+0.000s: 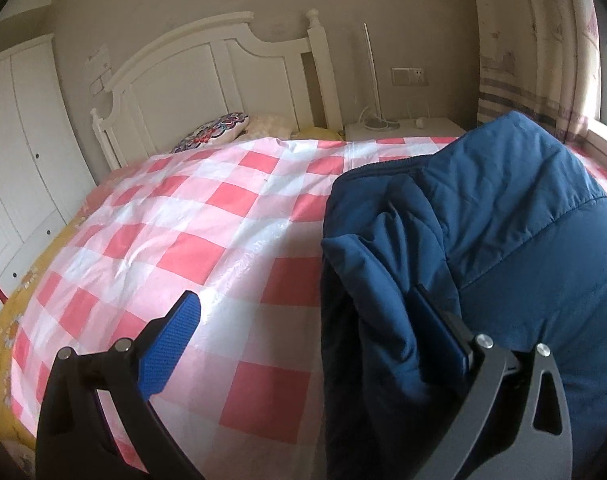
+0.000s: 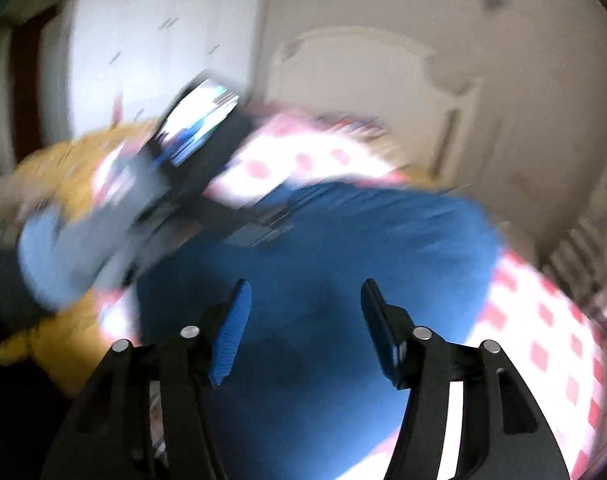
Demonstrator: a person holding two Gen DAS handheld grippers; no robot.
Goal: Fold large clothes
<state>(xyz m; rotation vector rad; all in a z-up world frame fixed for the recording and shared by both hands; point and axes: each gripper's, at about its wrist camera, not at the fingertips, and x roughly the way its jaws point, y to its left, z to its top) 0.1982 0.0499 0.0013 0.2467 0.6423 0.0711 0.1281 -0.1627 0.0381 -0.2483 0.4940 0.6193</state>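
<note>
Looking through the left wrist view first: one navy padded jacket (image 1: 503, 248) heaped on the right part of one pink-and-white checked bedcover (image 1: 191, 240), a fold of it bunched against the inner face of the right-hand finger. Left gripper (image 1: 307, 316) spread wide, blue-padded fingers (image 1: 171, 348) well apart, nothing pinched; probably set this way to take the loose edge between them. Behind: one white headboard (image 1: 207, 68), one patterned pillow (image 1: 211, 134) at its foot, one white wardrobe (image 1: 19, 152) off to the left, one nightstand (image 1: 407, 128) beside the bed, one striped curtain (image 1: 543, 60) by the window.

Turning to the right wrist view, heavily smeared by motion: same jacket (image 2: 343, 240) filling the middle, lying on the bedcover (image 2: 543, 344). Right gripper (image 2: 303, 328) poised above the blue cloth, jaws parted, two fingers (image 2: 231, 332) clear of the fabric so far as the blur allows. Beyond, the other tool's dark body and a gloved hand (image 2: 63, 256), too blurred for detail. Yellow bedding (image 2: 63, 160) showing at the left edge. Count in all: one garment, two grippers, neither clamped. Judged as early in the fold, with a fresh grasp wanted on an edge.
</note>
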